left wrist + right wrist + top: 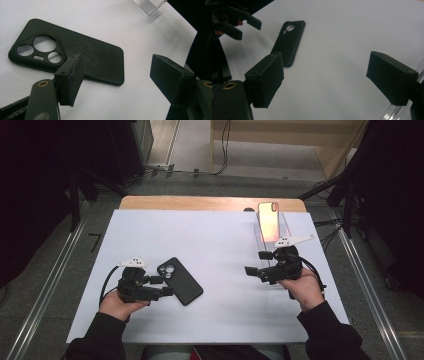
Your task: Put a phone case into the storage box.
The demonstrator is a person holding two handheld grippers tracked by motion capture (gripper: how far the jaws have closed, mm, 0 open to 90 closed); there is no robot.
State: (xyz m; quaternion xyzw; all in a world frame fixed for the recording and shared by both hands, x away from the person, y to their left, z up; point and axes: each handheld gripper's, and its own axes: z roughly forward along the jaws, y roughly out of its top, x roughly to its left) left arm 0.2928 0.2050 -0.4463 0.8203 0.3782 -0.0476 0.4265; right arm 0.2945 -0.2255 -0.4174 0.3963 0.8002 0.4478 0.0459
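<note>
A black phone case (180, 281) (82, 57) (288, 42) lies back-up on the white sheet, camera cutouts toward the far side. My left gripper (162, 286) (120, 75) stands open just beside the case's near left edge, one pad over its rim, nothing pressed between the pads. My right gripper (256, 262) (324, 80) is out on the right of the sheet, pointing left toward the case, jaws apart with only bare sheet between them. A phone with a glowing pink-orange screen (268, 221) leans upright in a clear stand (287, 227) behind the right gripper.
The white sheet (210, 245) covers a wooden table whose far edge (210, 202) shows. The clear stand's corner (150, 5) sits at the top of the left gripper view. The left gripper's jaws (239, 25) appear far off in the right gripper view. Metal rails flank the table.
</note>
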